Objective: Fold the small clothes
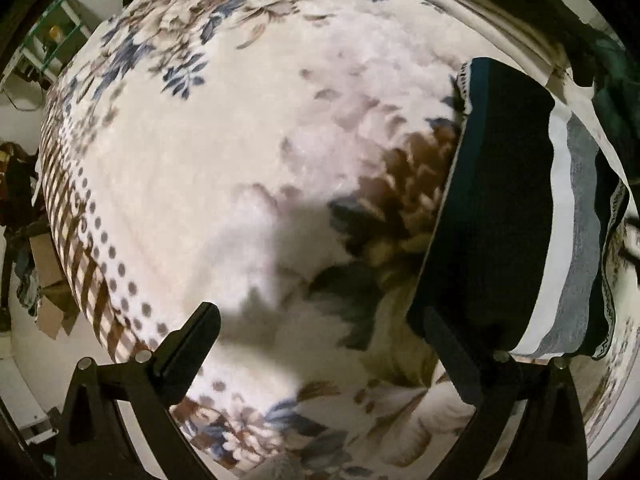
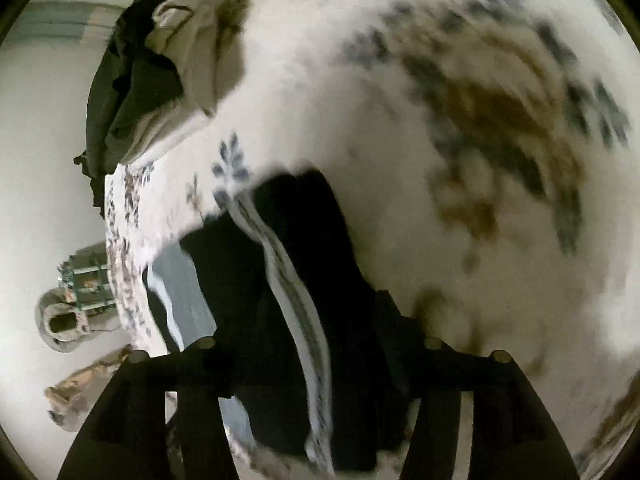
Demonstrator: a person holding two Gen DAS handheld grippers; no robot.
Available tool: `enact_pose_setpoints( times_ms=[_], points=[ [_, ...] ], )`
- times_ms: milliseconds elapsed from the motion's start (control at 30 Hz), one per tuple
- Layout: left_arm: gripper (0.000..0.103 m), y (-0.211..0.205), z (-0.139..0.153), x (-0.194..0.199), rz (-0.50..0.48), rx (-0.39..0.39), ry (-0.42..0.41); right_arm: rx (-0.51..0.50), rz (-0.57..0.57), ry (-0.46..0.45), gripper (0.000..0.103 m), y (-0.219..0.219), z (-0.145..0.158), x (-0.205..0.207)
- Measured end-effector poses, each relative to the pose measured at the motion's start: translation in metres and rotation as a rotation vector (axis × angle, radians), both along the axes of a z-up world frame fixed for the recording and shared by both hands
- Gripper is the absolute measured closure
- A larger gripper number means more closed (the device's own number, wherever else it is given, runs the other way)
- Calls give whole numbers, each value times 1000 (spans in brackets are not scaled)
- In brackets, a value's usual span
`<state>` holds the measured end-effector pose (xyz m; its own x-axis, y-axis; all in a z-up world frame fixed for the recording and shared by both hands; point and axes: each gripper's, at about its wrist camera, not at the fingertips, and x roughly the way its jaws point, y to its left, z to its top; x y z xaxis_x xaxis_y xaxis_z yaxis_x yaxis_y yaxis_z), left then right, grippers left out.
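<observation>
Between the fingers of the right hand-held gripper [image 2: 316, 364] hangs the dark garment [image 2: 304, 280], gripped so it can be folded. Beside the left hand-held gripper [image 1: 320, 340], spread wide and empty, it lies on the bed [image 1: 224, 152].

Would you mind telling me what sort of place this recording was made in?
Most likely a bedroom at home. The work surface is a plush floral blanket spread like a bed cover, unfolded clothes are heaped at its far edge, and a folded dark garment lies on it beside the open left gripper.
</observation>
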<state>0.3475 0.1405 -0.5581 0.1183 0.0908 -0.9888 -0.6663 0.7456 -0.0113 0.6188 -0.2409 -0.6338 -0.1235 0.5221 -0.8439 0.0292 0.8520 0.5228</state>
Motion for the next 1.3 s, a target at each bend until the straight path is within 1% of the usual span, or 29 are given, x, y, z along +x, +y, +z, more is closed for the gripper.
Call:
enact_pose_setpoints(
  times_ms=[100, 133, 200, 267, 300, 333, 367, 400, 500, 567, 600, 667, 700, 733, 767, 800, 833, 867, 900, 933, 967, 1033, 1067, 1100, 1167, 1200, 1233, 1267, 1300],
  points=[
    [0, -2, 5, 2, -11, 9, -11, 44, -6, 88, 44, -16, -12, -32],
    [0, -4, 8, 3, -9, 15, -11, 54, 1, 101, 44, -17, -15, -44],
    [0, -17, 17, 11, -4, 25, -24, 61, 17, 83, 44, -17, -13, -61],
    [0, -23, 20, 15, -7, 23, -24, 22, 66, 53, 46, -11, -14, -77],
    [0, -25, 21, 19, -9, 20, -25, 12, 73, 37, 73, -9, -14, -82],
    [0, -33, 23, 23, -10, 19, -25, -30, 76, 3, 98, -9, -12, -87],
    [0, -35, 23, 25, -14, 19, -22, -45, 72, -11, 96, -10, -10, -89],
    [0, -36, 25, 27, -21, 20, -23, -50, 54, -30, 96, -12, -4, -90],
    [0, -31, 32, 17, -40, 29, -44, -89, 19, -133, 96, -24, 28, -87],
    [0, -35, 39, 17, -54, 27, -55, -121, 16, -166, 96, -31, 39, -83],
    [0, -34, 39, 19, -59, 27, -53, -143, 36, -160, 97, -33, 36, -81],
    [0, -34, 37, 22, -66, 12, -51, -128, 43, -81, 96, -33, 21, -76],
    [0, -33, 36, 23, -65, 5, -52, -115, 33, -35, 94, -33, 11, -76],
    [0, -32, 36, 24, -64, -1, -56, -118, 24, 16, 89, -36, 1, -76],
    [0, -31, 37, 25, -61, -11, -64, -135, 13, 59, 79, -41, -8, -77],
    [0, -30, 40, 25, -55, -16, -71, -128, -18, 81, 69, -48, -9, -80],
    [0, -29, 41, 24, -49, -19, -78, -95, -61, 79, 64, -58, -6, -83],
    [0, -28, 43, 22, -40, -27, -86, -61, -97, 75, 55, -67, -3, -88],
    [0, -27, 44, 18, -22, -46, -93, -25, -134, 81, 51, -75, 0, -94],
    [0, -26, 45, 15, -6, -60, -96, 30, -186, 102, 51, -84, -1, -103],
    [0, -25, 44, 9, 21, -98, -113, 80, -217, 127, 49, -88, -3, -108],
    [0, -25, 38, 0, 74, -179, -122, 204, -277, 209, 49, -93, -18, -121],
    [0, -25, 32, -4, 104, -250, -137, 237, -298, 234, 49, -91, -24, -125],
    [0, -25, 22, -8, 142, -349, -166, 273, -316, 251, 49, -89, -31, -129],
    [0, -25, -3, -10, 247, -508, -209, 282, -327, 250, 49, -85, -39, -133],
    [0, -24, -11, -11, 291, -553, -235, 274, -344, 233, 61, -85, -40, -135],
    [8, -23, -21, -10, 342, -594, -265, 262, -354, 206, 76, -81, -38, -137],
    [34, -22, -30, -10, 388, -618, -283, 247, -350, 185, 94, -80, -34, -137],
    [50, -22, -36, -8, 418, -633, -292, 227, -338, 162, 94, -80, -28, -137]
  ],
)
